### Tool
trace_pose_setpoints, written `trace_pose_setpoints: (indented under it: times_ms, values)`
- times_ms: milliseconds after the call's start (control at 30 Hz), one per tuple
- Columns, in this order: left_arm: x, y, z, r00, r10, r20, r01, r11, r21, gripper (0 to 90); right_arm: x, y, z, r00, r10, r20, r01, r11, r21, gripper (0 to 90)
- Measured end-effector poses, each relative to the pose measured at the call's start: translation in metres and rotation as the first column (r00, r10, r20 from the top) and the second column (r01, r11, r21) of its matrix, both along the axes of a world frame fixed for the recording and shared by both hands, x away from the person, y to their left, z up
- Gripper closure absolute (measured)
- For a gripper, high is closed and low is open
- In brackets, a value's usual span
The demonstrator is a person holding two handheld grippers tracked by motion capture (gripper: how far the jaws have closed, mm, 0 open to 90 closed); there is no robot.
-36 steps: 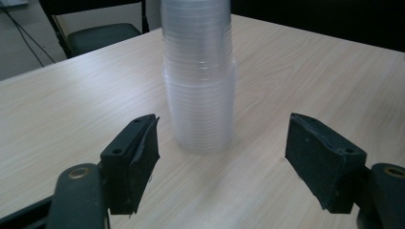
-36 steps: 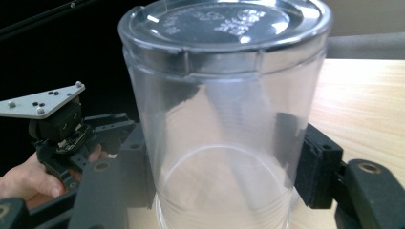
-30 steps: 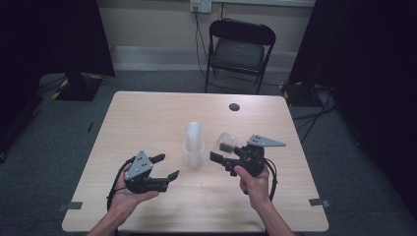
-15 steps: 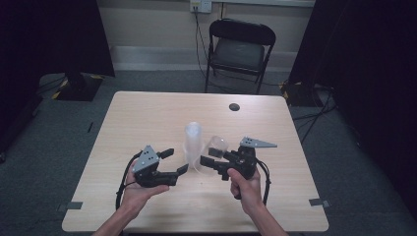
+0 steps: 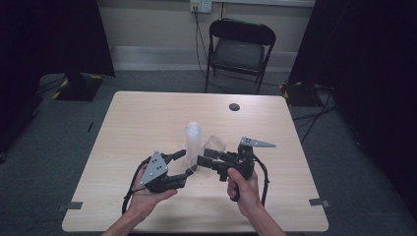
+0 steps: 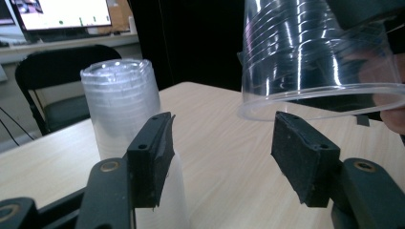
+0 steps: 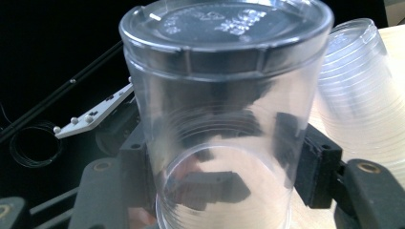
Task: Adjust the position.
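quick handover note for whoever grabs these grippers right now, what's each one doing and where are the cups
Right gripper: shut on a single clear cup, held off the table, base away from the gripper, rim towards it.
Left gripper: open, empty, jaws just under that cup's rim and beside the stack of cups.
Stack stands upside down mid-table.
Done: one cup is off the stack.
Left: probably pass or place the held cup, then go on with the stack; the goal spot is not evident.
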State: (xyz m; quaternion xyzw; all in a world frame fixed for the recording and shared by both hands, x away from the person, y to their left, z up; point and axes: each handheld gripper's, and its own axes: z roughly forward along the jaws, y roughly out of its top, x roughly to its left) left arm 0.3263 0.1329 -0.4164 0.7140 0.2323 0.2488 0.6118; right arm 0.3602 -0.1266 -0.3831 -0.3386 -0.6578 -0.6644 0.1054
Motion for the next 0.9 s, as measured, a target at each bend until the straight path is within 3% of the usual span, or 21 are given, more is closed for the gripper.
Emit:
trace_pose_setpoints:
  times_ms: [133, 333, 600, 733, 900]
  values:
    - [0.000, -0.002, 0.000, 0.9993, -0.006, 0.037, 0.007, 0.9996, -0.027, 43.1, 0.001, 0.000, -0.001, 0.9999, 0.000, -0.011, 0.000, 1.0000, 0.007, 37.2]
    - [-0.002, -0.004, 0.001, 0.9972, 0.014, 0.073, -0.012, 0.9993, -0.036, 47.4, 0.001, 0.006, -0.003, 0.9995, -0.003, -0.032, 0.003, 1.0000, 0.001, 37.2]
    - [-0.001, -0.002, 0.001, 0.9902, 0.031, 0.136, -0.027, 0.9992, -0.030, 53.6, 0.000, 0.012, -0.002, 0.9985, -0.020, -0.051, 0.022, 0.9991, 0.038, 38.1]
    - [-0.001, -0.003, 0.002, 0.9869, 0.030, 0.159, -0.029, 0.9995, -0.012, 51.4, 0.002, 0.014, -0.004, 0.9972, -0.024, -0.070, 0.026, 0.9991, 0.034, 39.2]
    - [-0.001, -0.002, 0.003, 0.9876, 0.022, 0.155, -0.018, 0.9995, -0.027, 54.9, 0.002, 0.021, -0.005, 0.9969, -0.005, -0.079, 0.007, 0.9995, 0.032, 39.2]
